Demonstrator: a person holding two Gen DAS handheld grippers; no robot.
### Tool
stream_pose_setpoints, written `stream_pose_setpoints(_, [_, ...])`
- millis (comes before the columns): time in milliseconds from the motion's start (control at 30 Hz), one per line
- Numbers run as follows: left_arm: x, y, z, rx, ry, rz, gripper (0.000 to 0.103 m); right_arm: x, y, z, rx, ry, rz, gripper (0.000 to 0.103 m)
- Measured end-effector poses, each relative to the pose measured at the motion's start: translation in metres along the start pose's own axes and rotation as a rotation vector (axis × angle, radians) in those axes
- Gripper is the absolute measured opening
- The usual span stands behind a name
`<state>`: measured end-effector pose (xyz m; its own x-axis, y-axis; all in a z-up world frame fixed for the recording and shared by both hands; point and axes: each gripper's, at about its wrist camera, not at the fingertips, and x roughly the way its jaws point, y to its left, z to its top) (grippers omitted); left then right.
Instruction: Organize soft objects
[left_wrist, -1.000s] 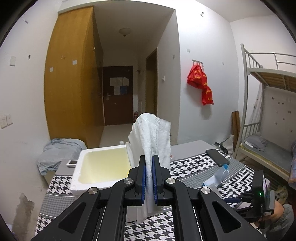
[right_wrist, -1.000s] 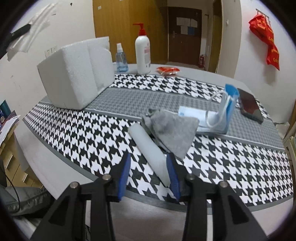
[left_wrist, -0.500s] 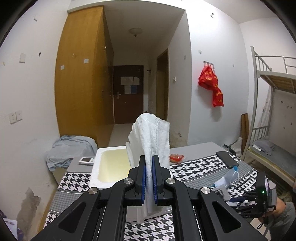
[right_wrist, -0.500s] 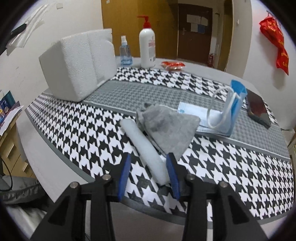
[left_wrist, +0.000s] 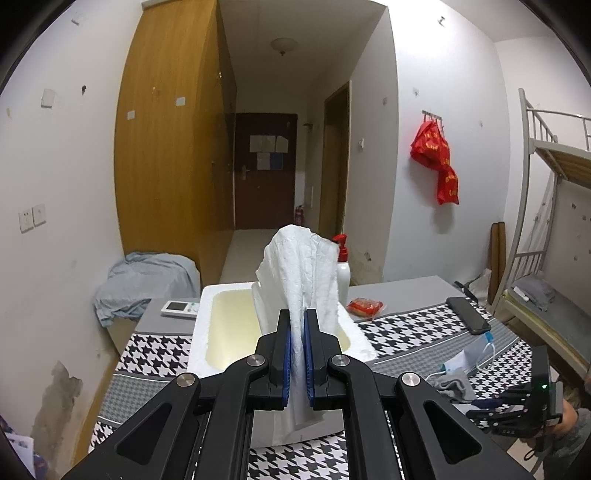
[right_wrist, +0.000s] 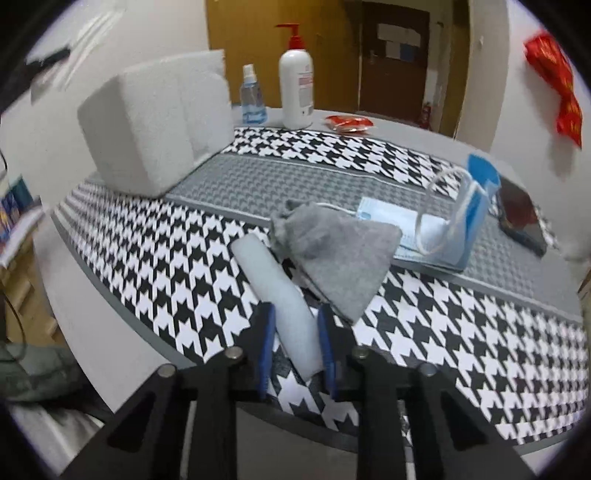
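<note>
Since a second ago the foam box (left_wrist: 218, 325) has been left lower and farther off in the left wrist view, a pump bottle (left_wrist: 342, 275) has come into sight behind the towel, and the right gripper (right_wrist: 297, 341) has been brought forward so that the roll now lies between its pads. A table (right_wrist: 461, 332) covered in black-and-white houndstooth cloth with a grey band is seen in both views. On its left part the open white foam box is set, pale yellow inside. A white towel (left_wrist: 301, 280) is held upright, clamped between the shut jaws of the left gripper (left_wrist: 297, 354), in front of and above the box. A grey cloth (right_wrist: 332, 247) is spread near the table's front edge, touching a blue face mask (right_wrist: 424, 229) on the grey band. A pale foam roll (right_wrist: 275, 291) is laid just beside the cloth, its near end between the parted jaws of the right gripper; contact with the pads cannot be told. A dark phone (left_wrist: 467, 314) lies towards the right edge, and a red packet (left_wrist: 364, 306) behind the box.
</note>
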<state>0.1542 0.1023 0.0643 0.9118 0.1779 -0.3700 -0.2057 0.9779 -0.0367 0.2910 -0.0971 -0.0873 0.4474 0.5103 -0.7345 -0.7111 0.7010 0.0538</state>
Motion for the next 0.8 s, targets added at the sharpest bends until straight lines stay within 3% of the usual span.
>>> stream_pose_setpoints(333, [0.023,0.013,0.009,-0.003,0.028,0.014,0.006,-0.011,0.013,0.006,0.038,-0.038,0.136,0.020])
stream_pose_setpoints(800, [0.055,0.028,0.011,-0.027,0.087,0.027,0.006,-0.035,0.023,0.016,0.098,-0.146,0.132,0.020])
